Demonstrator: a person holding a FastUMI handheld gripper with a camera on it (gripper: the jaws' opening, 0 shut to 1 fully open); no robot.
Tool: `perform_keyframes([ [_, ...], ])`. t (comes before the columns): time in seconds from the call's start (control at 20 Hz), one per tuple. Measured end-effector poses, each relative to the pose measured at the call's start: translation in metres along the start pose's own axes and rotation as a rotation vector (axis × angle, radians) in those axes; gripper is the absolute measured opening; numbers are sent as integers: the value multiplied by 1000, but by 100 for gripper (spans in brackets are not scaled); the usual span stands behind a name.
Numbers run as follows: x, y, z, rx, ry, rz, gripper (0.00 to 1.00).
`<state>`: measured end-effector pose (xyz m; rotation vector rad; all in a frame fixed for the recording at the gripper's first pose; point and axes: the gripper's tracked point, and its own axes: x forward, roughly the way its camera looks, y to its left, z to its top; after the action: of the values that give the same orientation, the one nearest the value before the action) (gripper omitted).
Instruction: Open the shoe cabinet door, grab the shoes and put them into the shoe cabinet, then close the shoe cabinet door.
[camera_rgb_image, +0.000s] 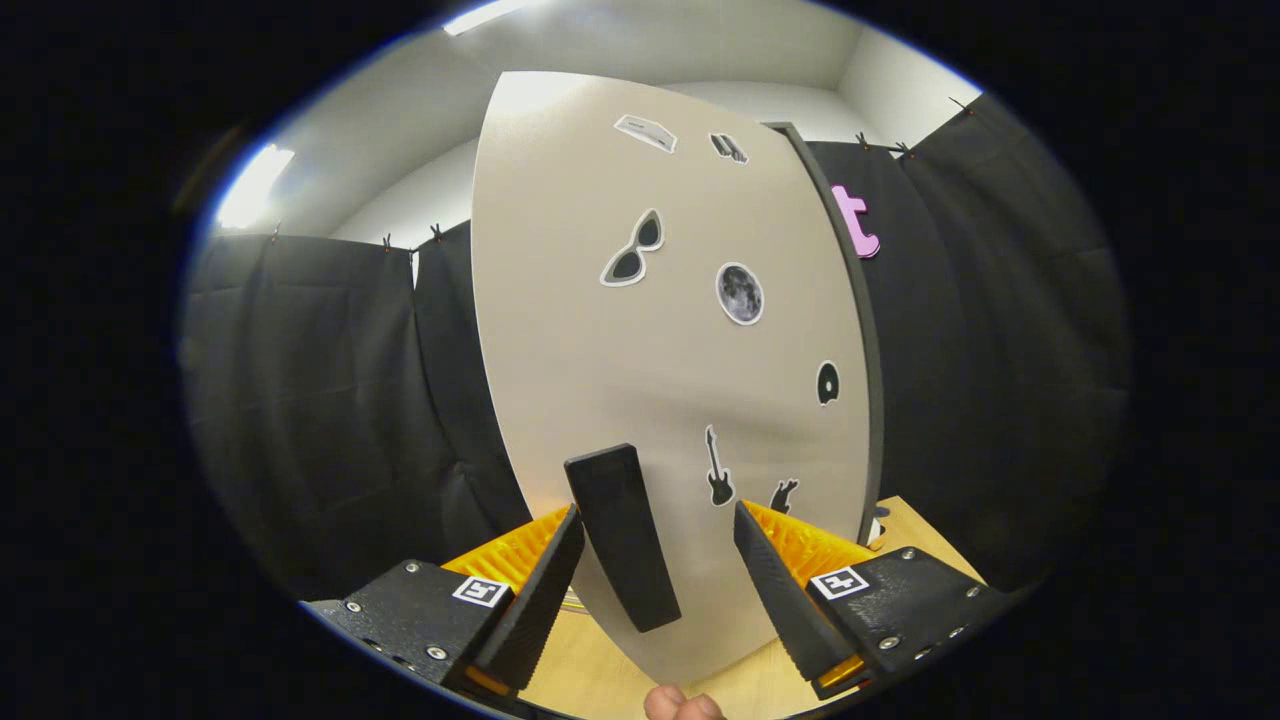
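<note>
1. Orange-backed fingers of the gripper (655, 575) stand wide apart, holding nothing; the left finger (535, 600) sits just beside the black handle (625, 535), the right one well clear of it.
2. The handle stands between the fingers, mounted upright on the beige door (620, 360) just ahead. Whether the left pad already touches it is hard to tell in this warped view.
3. The step in hand looks like opening the door: centre the handle between both pads, then close squarely on it before pulling.
4. Pull along the door's arc about the hinge, which seems to lie at its dark right edge (850, 330), not straight back, so the pads do not slide off.
5. The wooden bench (925, 540) shows beneath; keep the fingers above it.
</note>
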<state>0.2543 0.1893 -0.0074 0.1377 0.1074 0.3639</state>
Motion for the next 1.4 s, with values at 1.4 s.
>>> perform_keyframes([
  [1.4,166,43,8,-163,-82,-207,95],
])
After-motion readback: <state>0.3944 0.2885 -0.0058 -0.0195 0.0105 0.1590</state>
